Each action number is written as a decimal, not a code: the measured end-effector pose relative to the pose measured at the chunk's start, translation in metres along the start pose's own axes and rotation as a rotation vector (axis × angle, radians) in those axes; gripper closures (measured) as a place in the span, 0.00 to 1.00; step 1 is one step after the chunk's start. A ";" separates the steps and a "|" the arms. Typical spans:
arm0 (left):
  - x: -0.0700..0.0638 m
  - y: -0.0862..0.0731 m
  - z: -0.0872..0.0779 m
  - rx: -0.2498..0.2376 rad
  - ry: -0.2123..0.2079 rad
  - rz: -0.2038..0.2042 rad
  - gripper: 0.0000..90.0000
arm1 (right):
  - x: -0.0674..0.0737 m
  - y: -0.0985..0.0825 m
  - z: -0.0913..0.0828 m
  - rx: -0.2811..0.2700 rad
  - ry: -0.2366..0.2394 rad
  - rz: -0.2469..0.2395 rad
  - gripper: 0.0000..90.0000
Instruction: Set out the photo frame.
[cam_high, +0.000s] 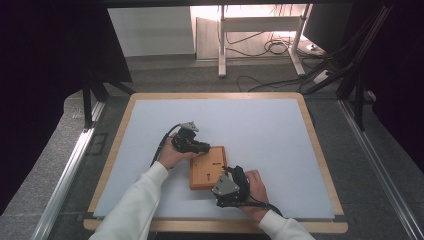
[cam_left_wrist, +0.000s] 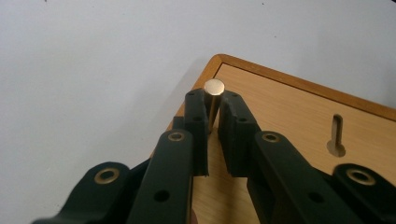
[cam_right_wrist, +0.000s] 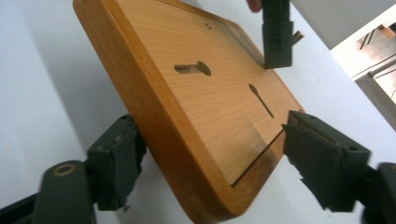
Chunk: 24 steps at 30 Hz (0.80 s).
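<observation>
A wooden board (cam_high: 207, 172) with keyhole-shaped slots (cam_right_wrist: 192, 69) lies on the white mat. My left gripper (cam_high: 204, 148) is at the board's far left corner, shut on a short brass peg (cam_left_wrist: 214, 89) that stands upright between its pads (cam_left_wrist: 196, 116). From the near side, my right gripper (cam_high: 226, 175) straddles the board's near end (cam_right_wrist: 205, 177), with a pad against each side edge. In the right gripper view the left gripper's fingers (cam_right_wrist: 276, 42) hang over the board's far end. Another slot (cam_left_wrist: 337, 135) shows in the left gripper view.
The white mat (cam_high: 260, 130) covers a table with a wooden rim (cam_high: 320, 150). Black frame posts (cam_high: 90, 100) stand at the table's left and right. Beyond the far edge are desk legs (cam_high: 222, 45) and loose cables (cam_high: 270, 80) on the floor.
</observation>
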<state>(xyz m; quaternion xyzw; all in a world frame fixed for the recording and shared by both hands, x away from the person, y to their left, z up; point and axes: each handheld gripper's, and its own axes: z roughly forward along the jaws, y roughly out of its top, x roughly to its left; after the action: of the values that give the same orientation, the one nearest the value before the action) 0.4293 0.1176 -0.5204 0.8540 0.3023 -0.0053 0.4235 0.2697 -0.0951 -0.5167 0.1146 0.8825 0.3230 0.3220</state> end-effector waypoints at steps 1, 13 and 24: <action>0.001 0.000 0.000 0.003 0.000 0.003 0.91 | -0.001 0.000 -0.001 -0.004 -0.001 -0.005 0.28; 0.003 -0.002 -0.010 -0.047 0.013 -0.031 0.66 | -0.009 0.006 -0.009 -0.045 -0.050 -0.033 0.45; 0.005 -0.023 -0.056 -0.148 0.107 -0.056 0.45 | -0.012 0.010 -0.010 -0.038 -0.045 -0.046 0.48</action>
<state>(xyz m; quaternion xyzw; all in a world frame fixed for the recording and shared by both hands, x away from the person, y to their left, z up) 0.4074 0.1713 -0.5022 0.8105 0.3479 0.0507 0.4684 0.2724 -0.0976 -0.4990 0.0956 0.8711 0.3295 0.3514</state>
